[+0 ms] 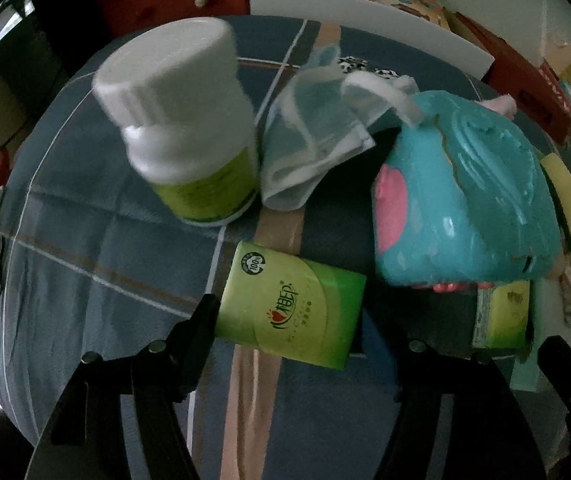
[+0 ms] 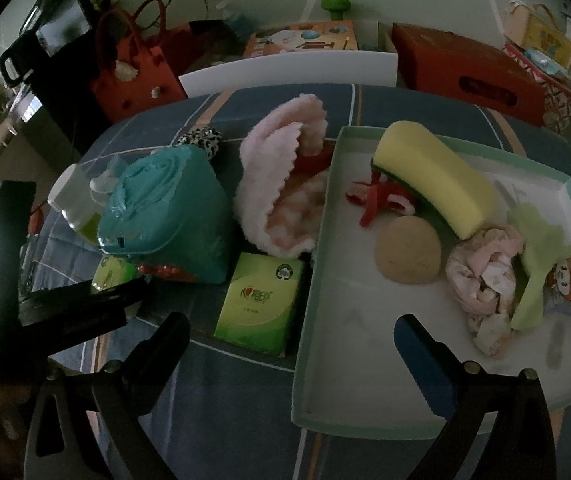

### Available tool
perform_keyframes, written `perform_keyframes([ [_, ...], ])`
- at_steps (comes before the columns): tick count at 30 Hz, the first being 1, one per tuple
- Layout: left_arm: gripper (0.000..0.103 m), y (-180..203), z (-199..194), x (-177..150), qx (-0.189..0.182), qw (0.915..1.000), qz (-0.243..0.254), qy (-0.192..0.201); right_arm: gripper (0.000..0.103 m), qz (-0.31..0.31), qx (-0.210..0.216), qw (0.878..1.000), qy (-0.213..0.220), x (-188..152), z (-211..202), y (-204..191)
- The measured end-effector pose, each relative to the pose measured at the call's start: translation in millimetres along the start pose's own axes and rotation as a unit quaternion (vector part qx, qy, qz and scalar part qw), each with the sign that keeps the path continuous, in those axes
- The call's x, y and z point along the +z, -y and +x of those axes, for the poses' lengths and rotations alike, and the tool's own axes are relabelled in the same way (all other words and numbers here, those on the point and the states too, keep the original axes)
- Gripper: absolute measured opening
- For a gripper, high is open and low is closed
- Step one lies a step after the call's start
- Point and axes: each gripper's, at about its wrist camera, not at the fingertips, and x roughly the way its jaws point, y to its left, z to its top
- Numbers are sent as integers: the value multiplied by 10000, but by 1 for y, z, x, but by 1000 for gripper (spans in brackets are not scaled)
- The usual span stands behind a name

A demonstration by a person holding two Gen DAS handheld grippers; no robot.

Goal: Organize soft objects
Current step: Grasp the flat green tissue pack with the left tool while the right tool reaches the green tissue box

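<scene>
A green tissue pack (image 1: 285,312) lies on the blue checked cloth, and my left gripper (image 1: 289,326) is shut on it, one finger against each short side. In the right wrist view the same gripper (image 2: 85,300) sits at the left beside that pack (image 2: 111,276). A second green tissue pack (image 2: 257,304) lies next to the tray's left wall (image 2: 317,240). My right gripper (image 2: 289,332) hovers open above that wall, holding nothing. The tray holds a yellow sponge (image 2: 437,176), a tan puff (image 2: 409,252), a crumpled pink cloth (image 2: 481,276) and a light green cloth (image 2: 533,264).
A teal wipes pack (image 1: 465,184) stands right of the held pack. A white bottle (image 1: 189,128) and a pale face mask (image 1: 313,140) lie beyond it. A fluffy pink cloth (image 2: 281,184) rests against the tray. Red bags and boxes crowd the far table edge.
</scene>
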Motion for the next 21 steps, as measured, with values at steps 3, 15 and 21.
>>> perform_keyframes([
  [3,70,-8,-5,-2,-51,9998,-168,48,103,-150,17,9999,-3,-1,2,-6],
  [15,70,-32,-31,-3,-282,9977,-521,336,103,-304,493,9977,361,-1,-9,-18],
  [21,70,-43,-43,-12,-421,9959,-663,449,93,-538,617,9960,368,-1,-6,-28],
])
